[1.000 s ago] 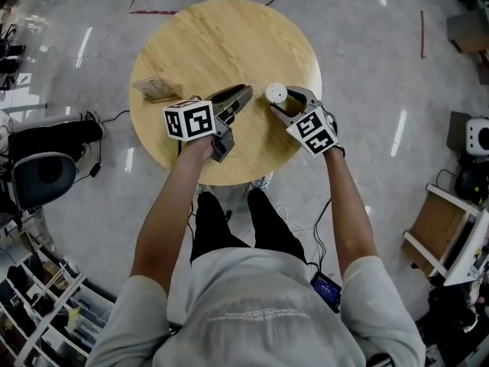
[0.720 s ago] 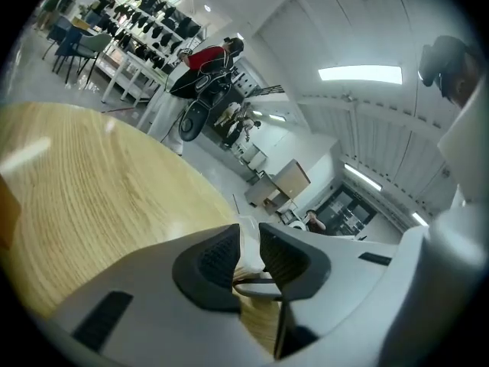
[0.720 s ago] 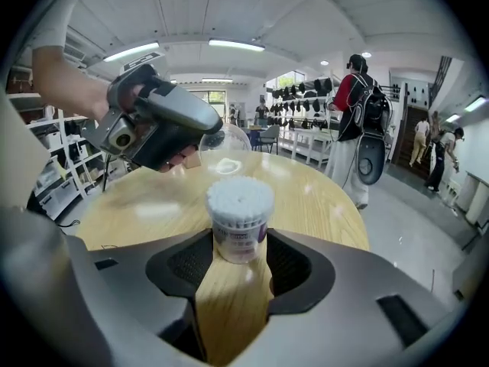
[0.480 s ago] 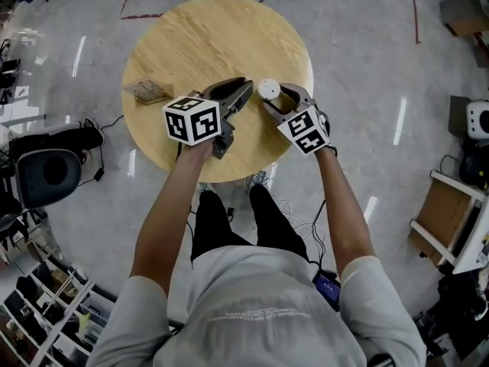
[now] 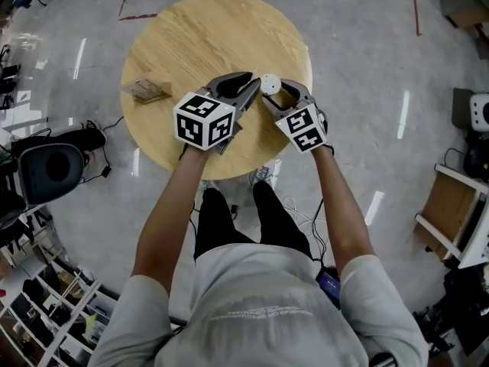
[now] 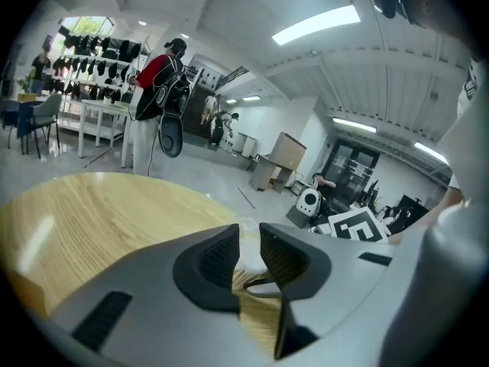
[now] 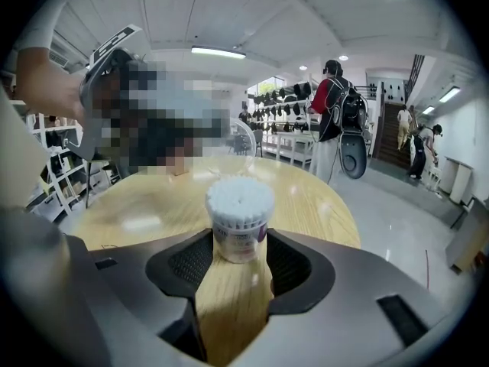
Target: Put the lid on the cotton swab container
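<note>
A round wooden table point(image 5: 191, 37) stands on glossy grey floor point(image 5: 367, 67) under ceiling strip lights point(image 6: 315, 24)

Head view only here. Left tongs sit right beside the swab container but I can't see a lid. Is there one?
Observer: Yes. Left gripper view shows what looks like a clear lid pinched in the left tongs.
Operator: Right tongs actually on the container?
Observer: Right gripper view: container stands upright on the table, right tongs closed against its lower sides.
Operator: Top open?
Observer: Yes, swab tips bare, nothing over them.
</note>
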`<action>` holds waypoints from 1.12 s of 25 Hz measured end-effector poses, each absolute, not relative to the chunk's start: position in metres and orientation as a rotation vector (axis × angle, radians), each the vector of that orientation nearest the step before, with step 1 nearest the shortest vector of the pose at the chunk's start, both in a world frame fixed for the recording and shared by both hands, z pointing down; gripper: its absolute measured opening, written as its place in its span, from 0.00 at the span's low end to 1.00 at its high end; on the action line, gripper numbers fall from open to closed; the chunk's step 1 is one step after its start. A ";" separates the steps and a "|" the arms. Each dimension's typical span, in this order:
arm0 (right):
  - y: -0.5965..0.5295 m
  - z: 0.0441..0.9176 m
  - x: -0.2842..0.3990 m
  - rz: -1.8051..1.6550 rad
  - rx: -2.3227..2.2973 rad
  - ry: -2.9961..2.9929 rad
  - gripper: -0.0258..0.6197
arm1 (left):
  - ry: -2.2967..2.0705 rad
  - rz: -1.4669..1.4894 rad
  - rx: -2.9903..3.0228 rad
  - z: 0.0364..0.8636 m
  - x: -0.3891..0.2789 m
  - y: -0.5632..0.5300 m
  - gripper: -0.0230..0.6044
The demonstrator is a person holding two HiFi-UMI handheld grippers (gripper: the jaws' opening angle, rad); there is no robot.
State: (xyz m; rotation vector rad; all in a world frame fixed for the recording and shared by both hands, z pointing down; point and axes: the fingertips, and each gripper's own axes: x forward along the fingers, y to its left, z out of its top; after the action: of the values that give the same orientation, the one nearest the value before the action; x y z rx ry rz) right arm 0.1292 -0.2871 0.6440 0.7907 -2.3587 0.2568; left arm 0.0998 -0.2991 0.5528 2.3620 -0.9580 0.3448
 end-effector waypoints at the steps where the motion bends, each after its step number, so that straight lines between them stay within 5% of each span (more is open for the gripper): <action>1: -0.286 0.644 0.129 0.260 0.789 -2.361 0.42 | -0.961 0.365 2.371 0.554 0.101 -0.298 0.19; 28: -0.281 0.644 0.133 0.211 0.788 -2.341 0.42 | -0.895 0.716 2.580 0.566 0.136 -0.286 0.24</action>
State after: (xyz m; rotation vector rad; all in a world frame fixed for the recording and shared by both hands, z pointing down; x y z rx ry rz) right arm 0.1328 -0.2806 0.6439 0.7877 -2.3414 0.2112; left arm 0.1355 -0.2863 0.5665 2.5801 -0.8954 0.7160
